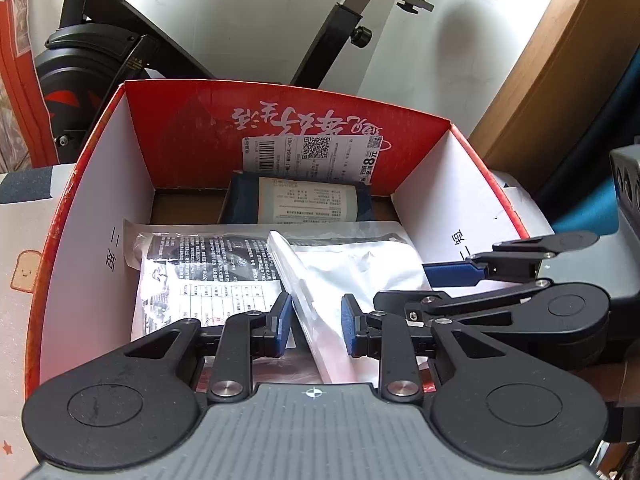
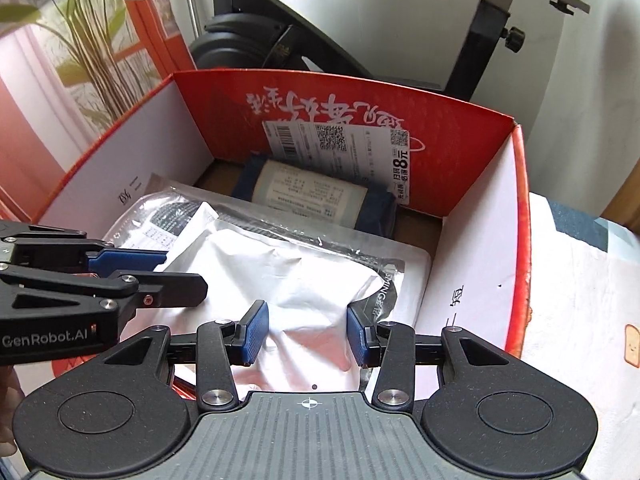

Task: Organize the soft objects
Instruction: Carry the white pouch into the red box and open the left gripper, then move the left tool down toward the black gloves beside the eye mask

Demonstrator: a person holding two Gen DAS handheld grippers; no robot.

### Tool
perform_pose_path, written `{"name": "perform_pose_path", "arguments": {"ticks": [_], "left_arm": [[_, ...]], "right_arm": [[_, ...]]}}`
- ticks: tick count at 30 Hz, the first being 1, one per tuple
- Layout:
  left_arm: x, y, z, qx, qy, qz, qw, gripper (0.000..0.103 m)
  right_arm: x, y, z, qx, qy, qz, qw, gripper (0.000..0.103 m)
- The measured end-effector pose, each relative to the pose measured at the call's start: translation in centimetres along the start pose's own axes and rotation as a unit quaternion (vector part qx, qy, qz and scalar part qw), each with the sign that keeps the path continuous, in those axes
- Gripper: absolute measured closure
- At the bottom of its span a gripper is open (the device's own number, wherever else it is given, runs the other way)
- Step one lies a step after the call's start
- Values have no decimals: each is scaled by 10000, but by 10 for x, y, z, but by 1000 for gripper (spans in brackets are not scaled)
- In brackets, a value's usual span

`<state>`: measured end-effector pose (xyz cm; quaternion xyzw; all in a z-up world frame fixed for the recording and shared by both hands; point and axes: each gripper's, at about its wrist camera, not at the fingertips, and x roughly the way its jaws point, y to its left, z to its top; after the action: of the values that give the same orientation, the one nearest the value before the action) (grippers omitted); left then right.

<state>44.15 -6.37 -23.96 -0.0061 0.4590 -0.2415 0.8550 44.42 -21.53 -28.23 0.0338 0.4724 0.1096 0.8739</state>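
The left gripper (image 1: 316, 320) has its blue-padded fingers (image 1: 282, 322) spread moderately apart over the red box (image 1: 288, 120), straddling the raised edge of a white plastic pouch (image 1: 352, 264) without closing on it; whether the pads brush the film cannot be told. The right gripper (image 2: 307, 334) is likewise parted, its fingers (image 2: 254, 332) on either side of the crumpled middle of the same pouch (image 2: 296, 280), gripping nothing. The pouch lies inside the box, on top of a clear bag with black printed text (image 1: 208, 264). Behind them, against the box's far wall, rests a dark blue rolled bundle with a pale label (image 1: 306, 202).
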Motion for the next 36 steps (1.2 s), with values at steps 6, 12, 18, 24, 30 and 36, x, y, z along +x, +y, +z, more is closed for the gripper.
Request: {"name": "perform_pose_path", "arguments": {"ticks": [6,12,18,24,30,36], "left_arm": [[-3,6,0,-53,-39,-4,10000,75],[-16,0,-1,196,-230,252,9992,75],[-34,-1,-2,235,-393,313,9985,75],[-60,-4,-7,466,-662,618,9948,72],[-89,-2,-16,476,-971,837,9906,24],[-119,6,-27,182,-1212,959,9878,0]], "right_arm": [[4,2,2,-40,105,-57,9999,63],[8,3,5,-66,273,-169,9995,63],[10,9,0,-150,272,-405,9987,62],[2,10,-7,71,-26,-602,9982,57],[-25,17,-6,-21,-459,-630,9970,22],[-60,30,-8,-87,-1003,-564,9933,1]]}}
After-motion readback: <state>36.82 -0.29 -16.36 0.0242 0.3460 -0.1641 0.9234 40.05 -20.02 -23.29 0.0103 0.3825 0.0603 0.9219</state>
